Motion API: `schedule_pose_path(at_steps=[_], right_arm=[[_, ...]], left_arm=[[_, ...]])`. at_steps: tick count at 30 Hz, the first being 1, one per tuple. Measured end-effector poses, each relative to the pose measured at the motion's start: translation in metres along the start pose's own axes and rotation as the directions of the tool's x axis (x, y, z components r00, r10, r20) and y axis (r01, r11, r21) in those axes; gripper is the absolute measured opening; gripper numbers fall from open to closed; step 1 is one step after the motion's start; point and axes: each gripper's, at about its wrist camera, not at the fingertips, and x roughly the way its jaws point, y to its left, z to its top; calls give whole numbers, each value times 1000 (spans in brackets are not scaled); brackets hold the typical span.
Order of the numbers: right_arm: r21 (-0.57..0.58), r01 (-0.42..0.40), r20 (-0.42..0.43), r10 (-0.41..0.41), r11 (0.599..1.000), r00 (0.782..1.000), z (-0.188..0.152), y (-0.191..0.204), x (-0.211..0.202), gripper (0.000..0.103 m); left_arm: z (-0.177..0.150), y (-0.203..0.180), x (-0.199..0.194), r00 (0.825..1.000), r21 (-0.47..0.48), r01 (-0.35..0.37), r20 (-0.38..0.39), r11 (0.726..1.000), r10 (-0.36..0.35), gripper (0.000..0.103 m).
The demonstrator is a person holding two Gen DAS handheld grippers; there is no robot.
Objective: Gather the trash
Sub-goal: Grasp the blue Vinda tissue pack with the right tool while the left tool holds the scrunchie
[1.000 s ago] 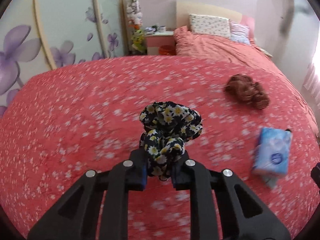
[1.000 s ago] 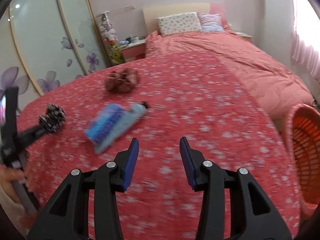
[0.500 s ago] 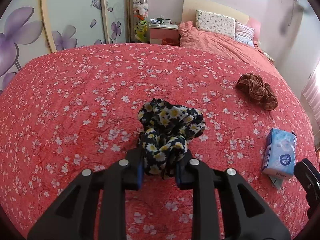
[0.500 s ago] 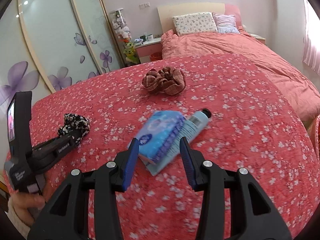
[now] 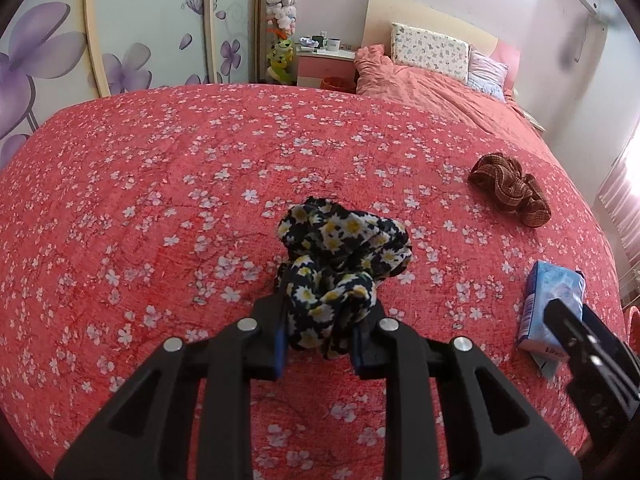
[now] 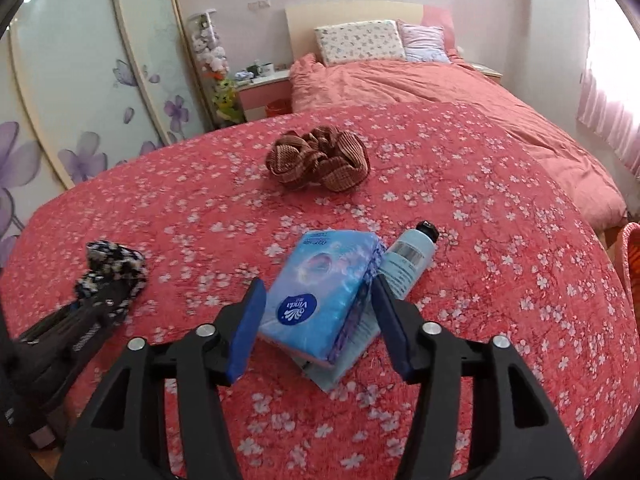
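On a red bedspread (image 6: 500, 240) printed with small white blossoms, a blue pack of tissues (image 6: 320, 300) lies flat, touching a small pale blue bottle (image 6: 408, 260) with a black cap at its right side. The right gripper (image 6: 318, 332) hovers over the pack with a blue pad on either side of it; its jaws have just been opening and stand apart, not pressing the pack. To the left, the left gripper (image 5: 318, 338) is clamped on a black scrunchie (image 5: 344, 256) patterned with yellow and white daisies, which bunches out above its fingers. A brown checked scrunchie (image 6: 318, 164) lies further up the bedspread, well apart from both. Beyond are pillows (image 6: 360, 42), a bedside table (image 6: 264, 88) and wardrobe doors (image 6: 80, 92) with purple flowers.
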Motion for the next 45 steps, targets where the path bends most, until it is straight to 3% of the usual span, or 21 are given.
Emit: schedule_pose_path(at_steps=[6,9,14,16,18,20,23,26,33,38,40,45], right_arm=[[-100,38,-9,-39,994,999,0,15,4,62],[-151,19,-11,-21,988,1000,1,10,3,53],[-122,29,-10,-30,992,999,4,-5,0,52],[-106,25,-14,-26,994,1000,5,-4,0,55],[-99,20,-18,-21,995,1000,8,1,2,66],[-115,31,-12,-33,993,999,7,8,4,70],[-163,68,-24,-73,984,997,5,16,11,71],[-188,92,-12,-96,978,995,5,16,9,57],[-216,109,-12,-114,970,993,2,17,8,56],[-158,34,-2,-35,987,999,2,3,-5,41],[-115,-4,10,6,993,1000,4,-8,-15,41],[-140,4,-30,-8,990,1000,3,-6,-5,45]], left_arm=[[-1,2,-1,1000,-9,9,1,1000,-9,24],[-1,5,-1,1000,-13,14,1,1000,-14,24],[-1,5,-1,1000,-16,15,1,1000,-15,24],[-1,5,-1,1000,-17,17,1,1000,-17,24],[-1,5,-1,1000,-17,16,1,1000,-16,24],[-1,5,-1,1000,-17,15,1,1000,-15,24],[-1,5,-1,1000,-17,14,1,1000,-14,24],[-1,6,-1,1000,-17,14,1,1000,-14,24],[-1,7,-1,1000,-16,12,1,1000,-12,24],[-1,6,-1,1000,-16,12,1,1000,-12,24],[-1,6,-1,1000,-17,12,1,1000,-12,24],[-1,5,-1,1000,-6,-3,0,1000,3,25]])
